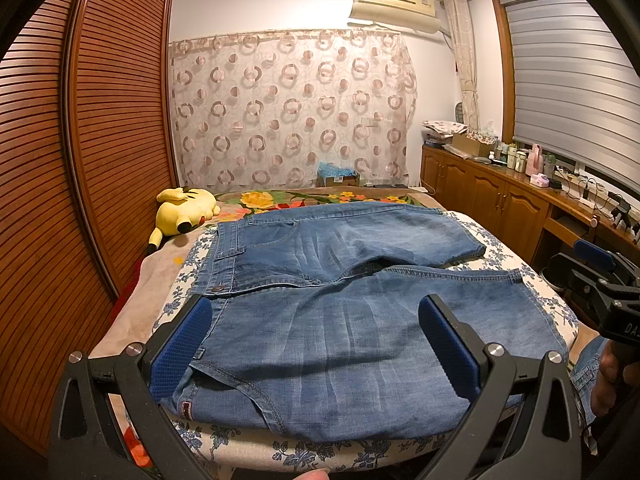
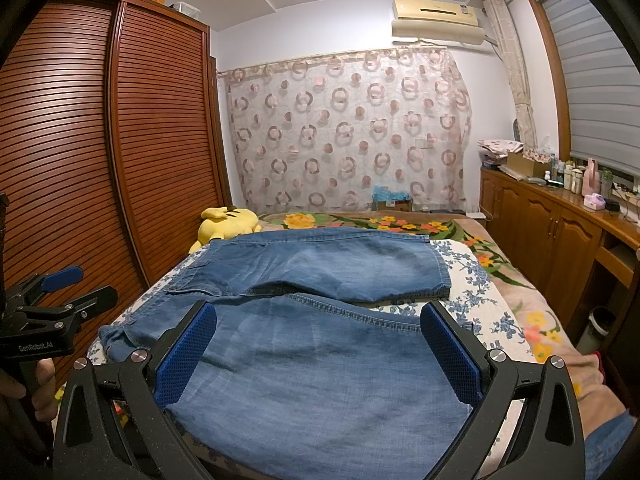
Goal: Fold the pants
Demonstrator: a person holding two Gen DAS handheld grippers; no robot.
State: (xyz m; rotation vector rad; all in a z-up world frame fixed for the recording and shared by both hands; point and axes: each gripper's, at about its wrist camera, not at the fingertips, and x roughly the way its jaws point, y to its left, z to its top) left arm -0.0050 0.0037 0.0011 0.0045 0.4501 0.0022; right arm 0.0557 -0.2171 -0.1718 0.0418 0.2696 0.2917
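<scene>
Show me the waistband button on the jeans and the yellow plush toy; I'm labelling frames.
waistband button [image 1: 218, 289]: left wrist view, on the metal button itself.
yellow plush toy [image 1: 188, 210]: left wrist view, middle of its body.

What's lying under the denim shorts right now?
The denim shorts lie spread on a white cloth with blue flowers, which covers a floral blanket. Whatever sits directly beneath the denim is hidden by it.

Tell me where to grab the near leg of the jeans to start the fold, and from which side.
Likely best: take the near leg at its two ends, the left gripper on the waistband corner, the right gripper at the hem end. Come in low from the near bed edge, since the denim lies flat and both open grippers already face it there.
</scene>
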